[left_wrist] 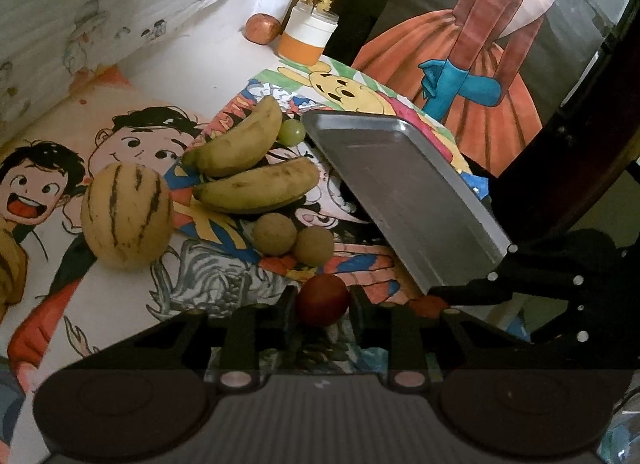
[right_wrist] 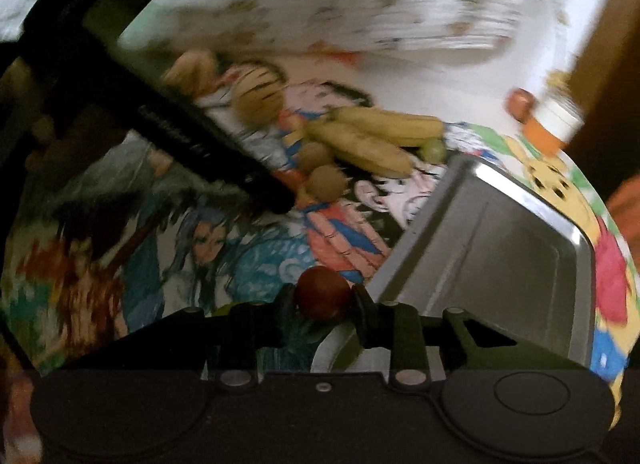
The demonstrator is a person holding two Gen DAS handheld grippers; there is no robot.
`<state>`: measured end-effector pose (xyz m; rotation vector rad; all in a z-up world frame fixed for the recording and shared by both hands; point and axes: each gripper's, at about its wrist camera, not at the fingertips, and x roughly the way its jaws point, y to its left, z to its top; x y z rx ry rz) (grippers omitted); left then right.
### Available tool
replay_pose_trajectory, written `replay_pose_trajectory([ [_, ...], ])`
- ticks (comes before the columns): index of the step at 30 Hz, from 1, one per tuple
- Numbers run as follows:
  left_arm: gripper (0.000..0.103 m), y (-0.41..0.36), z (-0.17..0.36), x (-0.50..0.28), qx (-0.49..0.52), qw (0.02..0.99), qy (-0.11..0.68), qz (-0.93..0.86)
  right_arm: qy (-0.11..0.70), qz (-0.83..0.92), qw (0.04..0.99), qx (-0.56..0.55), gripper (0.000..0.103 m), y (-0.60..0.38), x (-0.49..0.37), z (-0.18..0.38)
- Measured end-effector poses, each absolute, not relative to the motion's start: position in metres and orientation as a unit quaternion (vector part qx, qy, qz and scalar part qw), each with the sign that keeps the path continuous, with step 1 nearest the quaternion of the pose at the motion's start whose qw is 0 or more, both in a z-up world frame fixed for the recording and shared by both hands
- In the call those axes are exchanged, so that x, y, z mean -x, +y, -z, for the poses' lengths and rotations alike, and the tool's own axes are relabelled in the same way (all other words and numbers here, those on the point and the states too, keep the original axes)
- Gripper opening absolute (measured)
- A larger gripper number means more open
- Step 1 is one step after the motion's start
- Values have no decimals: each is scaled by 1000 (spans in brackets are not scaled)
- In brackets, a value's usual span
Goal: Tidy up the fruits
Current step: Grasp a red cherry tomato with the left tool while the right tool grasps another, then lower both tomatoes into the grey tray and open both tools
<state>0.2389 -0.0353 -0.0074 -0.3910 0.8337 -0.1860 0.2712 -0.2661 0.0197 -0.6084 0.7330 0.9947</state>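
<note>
left claw (left_wrist: 323,300) clamped on a dark red round fruit (left_wrist: 322,299) | right claw (right_wrist: 323,296) clamped on another dark red round fruit (right_wrist: 322,292) beside the grey metal tray's (right_wrist: 500,232) near edge | two yellow-green bananas (left_wrist: 244,167) left of tray

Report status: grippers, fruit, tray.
Left gripper shut on red fruit. Right gripper shut on second red fruit. Metal tray bare, path clear.
</note>
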Motion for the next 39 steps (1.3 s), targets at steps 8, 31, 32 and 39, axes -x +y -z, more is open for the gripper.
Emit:
replay_pose_trajectory([
  [8,30,-38,-9,-248,192,901,381,84,322,-398,847,142,32,-301,-280,-34],
  [31,31,-121,3,-322,116,903,390,138,366,-209,904,71,32,-348,-326,-9],
  [32,31,-122,3,-322,114,903,391,139,368,-206,904,71,32,-349,-326,-8],
  [39,31,-127,6,-325,106,900,396,145,373,-191,905,69,33,-351,-326,-6],
])
